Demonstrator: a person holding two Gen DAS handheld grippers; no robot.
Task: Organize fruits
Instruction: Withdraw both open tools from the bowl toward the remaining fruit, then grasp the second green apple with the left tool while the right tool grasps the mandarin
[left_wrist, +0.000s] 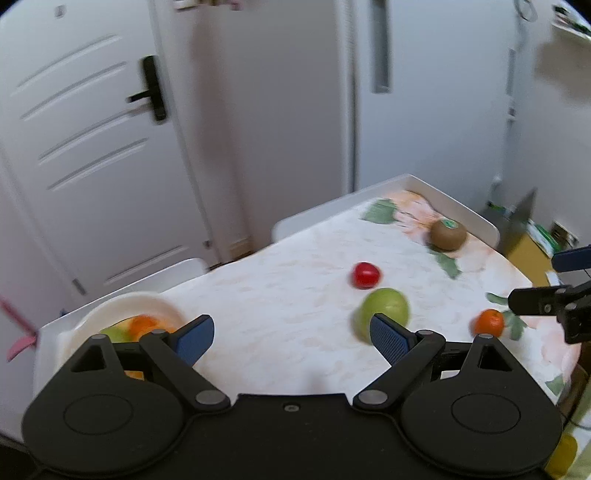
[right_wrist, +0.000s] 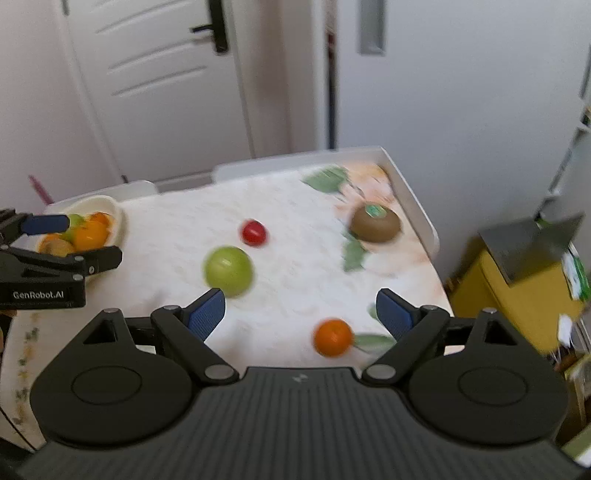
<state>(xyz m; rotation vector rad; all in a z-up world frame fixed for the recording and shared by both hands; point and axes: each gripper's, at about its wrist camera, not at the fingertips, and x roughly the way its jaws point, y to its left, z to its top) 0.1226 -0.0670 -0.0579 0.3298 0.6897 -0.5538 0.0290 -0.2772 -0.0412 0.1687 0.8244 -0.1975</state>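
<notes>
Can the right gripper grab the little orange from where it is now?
Probably yes. The right gripper is open and empty, and the orange lies alone on the tablecloth, below the gap between its fingers. Nothing blocks it; the green apple sits apart.

Behind your desk (right_wrist: 280, 206), with its floral cloth and raised white rim, stood a white panelled door (left_wrist: 92, 147) with a black lever handle (left_wrist: 153, 90). A pale cabinet (right_wrist: 461, 74) rose beside it, and a yellow box (right_wrist: 513, 299) sat low on the right.
</notes>
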